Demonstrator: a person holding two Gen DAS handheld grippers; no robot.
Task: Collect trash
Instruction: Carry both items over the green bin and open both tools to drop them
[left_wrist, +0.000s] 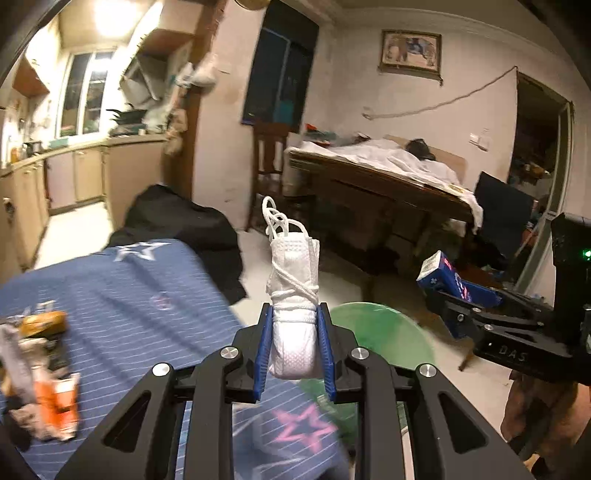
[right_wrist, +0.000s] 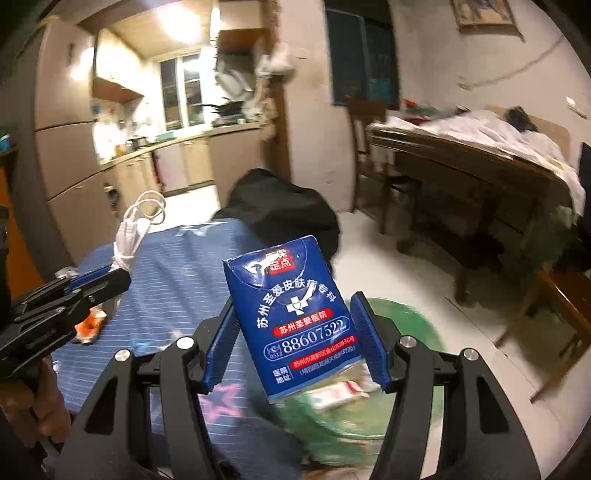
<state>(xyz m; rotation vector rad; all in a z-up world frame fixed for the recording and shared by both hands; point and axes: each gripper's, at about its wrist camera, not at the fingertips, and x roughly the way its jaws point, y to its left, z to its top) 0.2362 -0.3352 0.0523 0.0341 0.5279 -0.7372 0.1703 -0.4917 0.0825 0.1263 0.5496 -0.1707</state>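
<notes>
My left gripper (left_wrist: 295, 310) is shut on a rolled white face mask (left_wrist: 293, 295) bound with its own ear loops; the roll stands up between the blue pads. My right gripper (right_wrist: 293, 302) is shut on a blue carton (right_wrist: 295, 317) with white and red print, held tilted in the air. A green bin (right_wrist: 413, 325) sits on the floor just below and beyond both grippers, with some wrappers (right_wrist: 340, 393) inside. In the left wrist view the bin (left_wrist: 384, 332) is right behind the mask, and the right gripper (left_wrist: 441, 295) with the carton (left_wrist: 452, 278) is off to the right.
A bed with a blue striped cover (left_wrist: 147, 302) with star prints lies to the left, with more litter (left_wrist: 48, 369) on it. A black bag (left_wrist: 177, 221) sits at its far end. A wooden table (left_wrist: 388, 184) and chair (left_wrist: 271, 162) stand across the pale floor.
</notes>
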